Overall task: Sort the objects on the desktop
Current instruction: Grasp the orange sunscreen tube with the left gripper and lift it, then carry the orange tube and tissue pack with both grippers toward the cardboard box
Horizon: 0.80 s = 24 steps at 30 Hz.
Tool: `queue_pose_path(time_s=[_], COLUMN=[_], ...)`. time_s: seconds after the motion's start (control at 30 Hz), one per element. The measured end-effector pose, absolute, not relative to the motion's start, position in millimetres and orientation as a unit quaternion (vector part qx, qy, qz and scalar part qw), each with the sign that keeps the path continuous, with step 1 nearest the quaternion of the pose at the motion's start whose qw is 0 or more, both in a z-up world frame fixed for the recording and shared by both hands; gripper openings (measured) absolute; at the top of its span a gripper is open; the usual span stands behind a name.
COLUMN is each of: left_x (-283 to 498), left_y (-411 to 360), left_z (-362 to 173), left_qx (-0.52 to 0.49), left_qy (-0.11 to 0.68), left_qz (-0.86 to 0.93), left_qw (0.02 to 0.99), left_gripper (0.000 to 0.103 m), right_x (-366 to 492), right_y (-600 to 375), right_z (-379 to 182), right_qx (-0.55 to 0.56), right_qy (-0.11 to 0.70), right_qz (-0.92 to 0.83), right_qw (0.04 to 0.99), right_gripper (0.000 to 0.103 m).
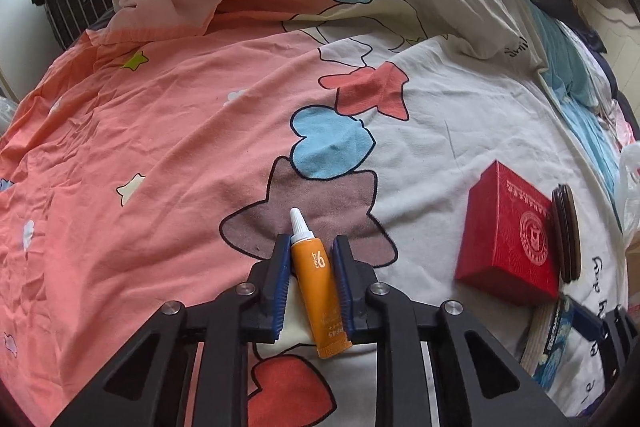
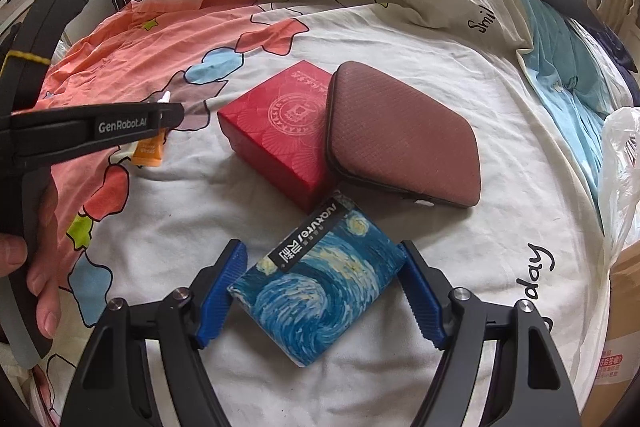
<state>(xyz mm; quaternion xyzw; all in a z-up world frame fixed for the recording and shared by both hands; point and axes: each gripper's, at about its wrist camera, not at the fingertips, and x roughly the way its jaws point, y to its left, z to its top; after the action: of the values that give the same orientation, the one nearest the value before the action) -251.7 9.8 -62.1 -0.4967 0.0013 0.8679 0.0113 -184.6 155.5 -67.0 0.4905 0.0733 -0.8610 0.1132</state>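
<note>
I take the red box [image 2: 276, 143] as my landmark: a rigid cardboard block with sharp corners and a round embossed seal on its lid, lying on a bed under a soft, creased cotton duvet cover [image 1: 160, 131] printed in salmon pink and off-white with outlined blue, red and brown star shapes.

Touching the red box's right side is a flat maroon pouch [image 2: 404, 135], rounded at the corners, with a fine diamond weave and a dark zip edge. Just in front of the red box, one corner almost against it, lies a rectangular tissue pack [image 2: 320, 283] in glossy wrap with swirling blue and yellow brushwork and a black label strip.

My right gripper [image 2: 322, 291] straddles that tissue pack; its ribbed blue pads [image 2: 222, 287] stand apart on either side, near the pack's edges, and I cannot tell whether they touch it.

Well to the left of the red box, an orange squeeze tube [image 1: 314, 291], smooth plastic with a white conical nozzle pointing away and a crimped tail toward me, lies between the jaws of my left gripper [image 1: 310, 259]. A sliver of gap shows on both sides, so nothing is clamped.
</note>
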Motion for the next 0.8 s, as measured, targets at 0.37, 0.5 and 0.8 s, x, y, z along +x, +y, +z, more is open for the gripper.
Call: queue_pose_path(time_s=[0.37,0.5,0.8], left_x=[-221.6,-212.0,-204.9], left_y=[15.7,25.4,29.5], left_z=[-58.7,-58.2,-56.7], left_qx=[-0.5,-0.491,-0.492], left_qy=[0.03,0.058,0.061], left_qz=[0.865,0.868,0.867], left_qw=[0.043,0.046,0.057], left_gripper=[0.016,0.016,0.016], right_x=[-185.5,-185.4,-183.7], right_y=[156.1,156.6,159.2], right_z=[-67.1,-66.8,-64.2], right_qx=[0.492,0.492,0.488], right_qy=[0.069,0.066,0.056], right_qz=[-0.86,-0.861,-0.864], right_qw=[0.115,0.115,0.114], right_gripper=[0.073,0.073,0.071])
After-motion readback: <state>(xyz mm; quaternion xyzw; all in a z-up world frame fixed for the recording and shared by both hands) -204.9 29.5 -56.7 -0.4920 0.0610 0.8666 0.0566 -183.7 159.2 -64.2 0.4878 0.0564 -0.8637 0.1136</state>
